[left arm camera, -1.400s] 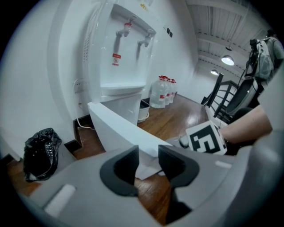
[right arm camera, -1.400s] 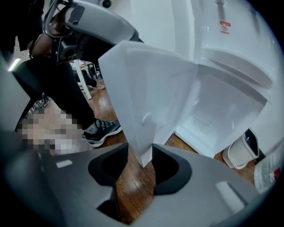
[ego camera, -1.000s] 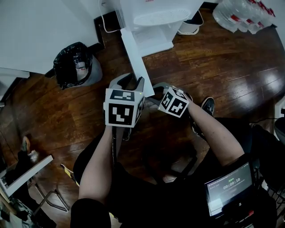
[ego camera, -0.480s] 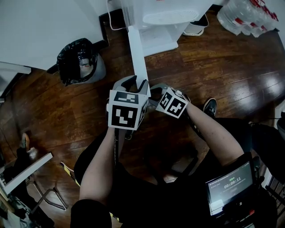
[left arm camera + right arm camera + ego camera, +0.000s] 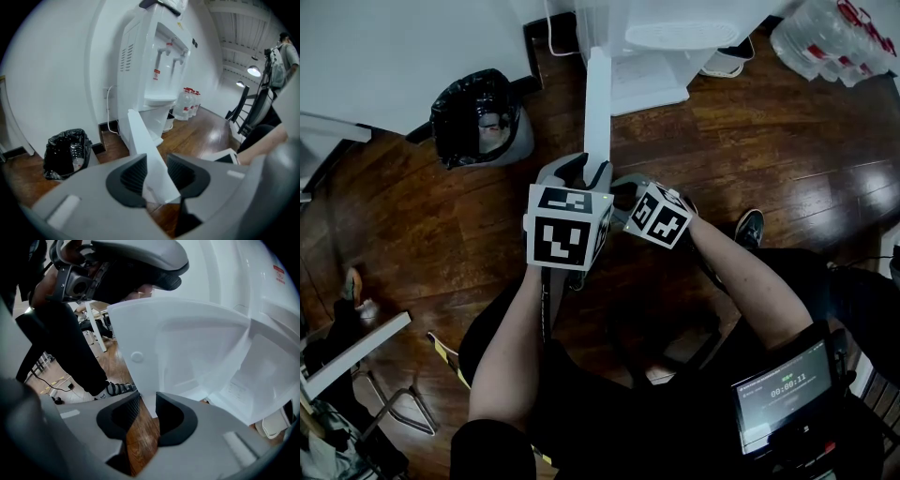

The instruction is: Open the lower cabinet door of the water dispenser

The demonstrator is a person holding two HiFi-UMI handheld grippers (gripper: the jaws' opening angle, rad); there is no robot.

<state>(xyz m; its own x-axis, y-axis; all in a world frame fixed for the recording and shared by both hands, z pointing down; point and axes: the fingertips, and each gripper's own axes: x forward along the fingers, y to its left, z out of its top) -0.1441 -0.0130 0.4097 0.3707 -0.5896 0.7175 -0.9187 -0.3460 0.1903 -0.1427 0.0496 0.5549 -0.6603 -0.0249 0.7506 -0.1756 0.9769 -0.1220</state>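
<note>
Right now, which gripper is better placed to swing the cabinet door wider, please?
The left gripper: its jaws clamp the cabinet door by its edge; the right gripper, jaws closing, holds nothing.

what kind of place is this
Probably an office or workroom corner: a white water dispenser against the wall, spare water bottles on the wooden floor, a black-bagged bin.

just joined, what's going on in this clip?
A person with a gripper in each hand is opening the lower cabinet door of the water dispenser. The door already stands swung well out from the cabinet. The left gripper is clamped on the door's free edge. The right gripper sits close by, facing the door's inner side and holding nothing: its jaws are closing with only the floor showing between them.
</note>
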